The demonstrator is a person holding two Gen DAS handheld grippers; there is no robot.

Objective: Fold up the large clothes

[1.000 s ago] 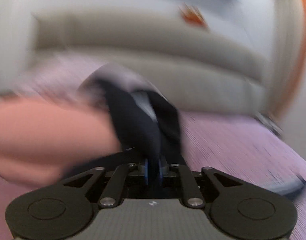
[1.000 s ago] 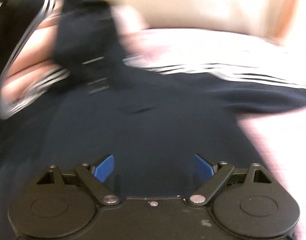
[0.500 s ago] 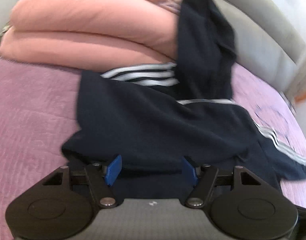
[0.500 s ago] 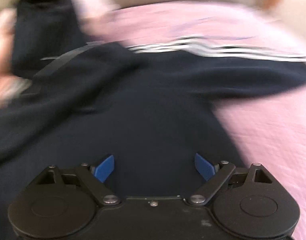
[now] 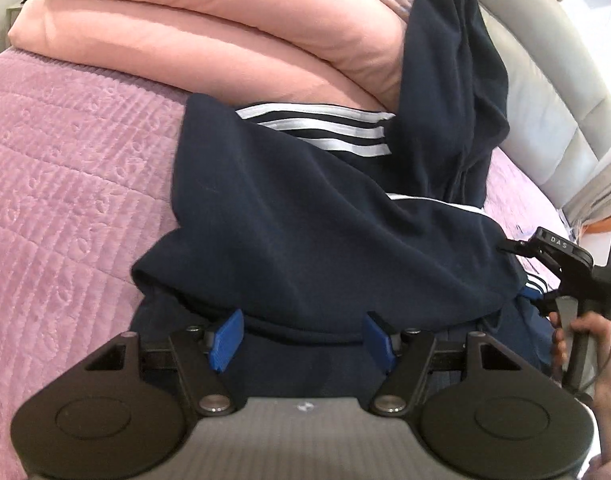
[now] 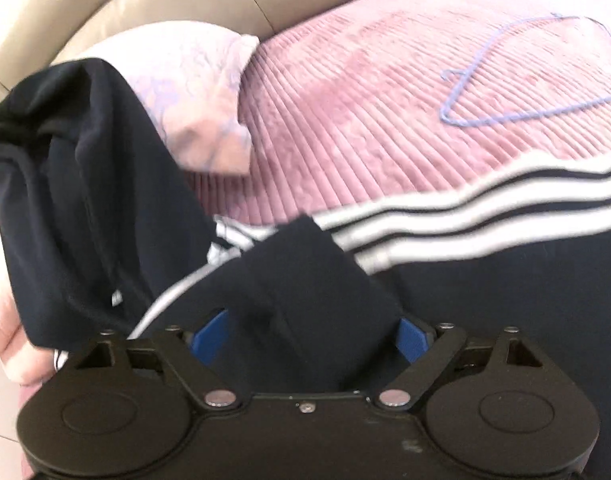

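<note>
My left gripper (image 5: pixel 301 338) has released the navy jacket (image 5: pixel 305 208); its jaws stand apart. My right gripper (image 6: pixel 305 338) jaws have just been closing around a near fold, contact unclear. Next fold is pending.

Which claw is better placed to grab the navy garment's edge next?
Probably the right claw: a fold of the navy garment already sits between its closing pads. The left claw hangs open, gripping nothing.

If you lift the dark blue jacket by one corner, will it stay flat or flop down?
Probably flop: the jacket already sags in soft folds and drapes limply over the pink duvet. It looks thick, so likely rather heavy, and should grip the ribbed bedspread, not slide.
</note>
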